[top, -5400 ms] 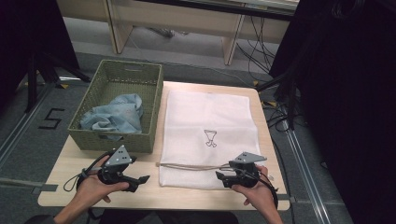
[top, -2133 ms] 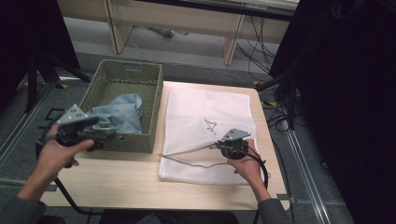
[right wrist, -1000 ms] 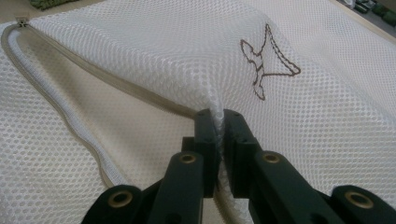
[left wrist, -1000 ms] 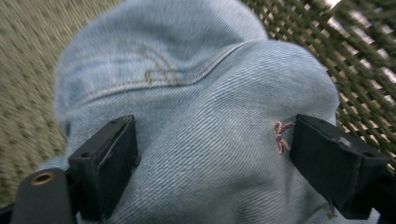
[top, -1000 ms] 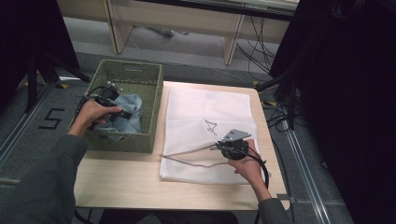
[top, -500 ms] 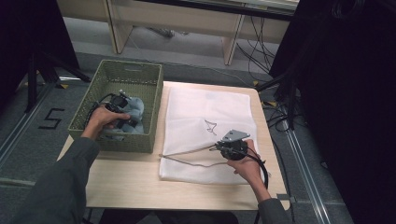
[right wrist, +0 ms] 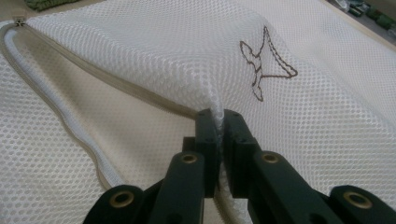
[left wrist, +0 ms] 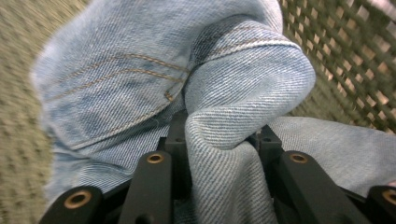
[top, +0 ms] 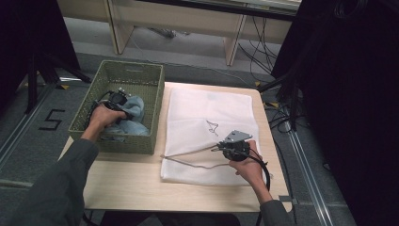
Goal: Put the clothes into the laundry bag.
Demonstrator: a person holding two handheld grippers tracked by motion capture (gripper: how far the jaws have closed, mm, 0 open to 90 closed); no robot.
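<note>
The left gripper was sunk into the green woven basket at the table's left side, and its jaws had just been closing. A thick fold of the blue denim garment was caught between them, bunched up over the black pads in the left gripper view. The denim was seen heaped in the near half of the basket, with the mesh wall just behind it.

Over on the right, the white mesh laundry bag was spread flat on the wooden table, right beside the basket. Its upper layer was pinched tight by the right gripper, the jaws pressed together on a thin ridge of netting. That layer was lifted off the lower one, so the zippered mouth was held agape toward the basket side. A small brown embroidered mark was shown on the raised layer, just beyond the jaws.

Whether the bag's lower layer was touched by the gripper could perhaps not be told from the high view, the hand being in the way.
</note>
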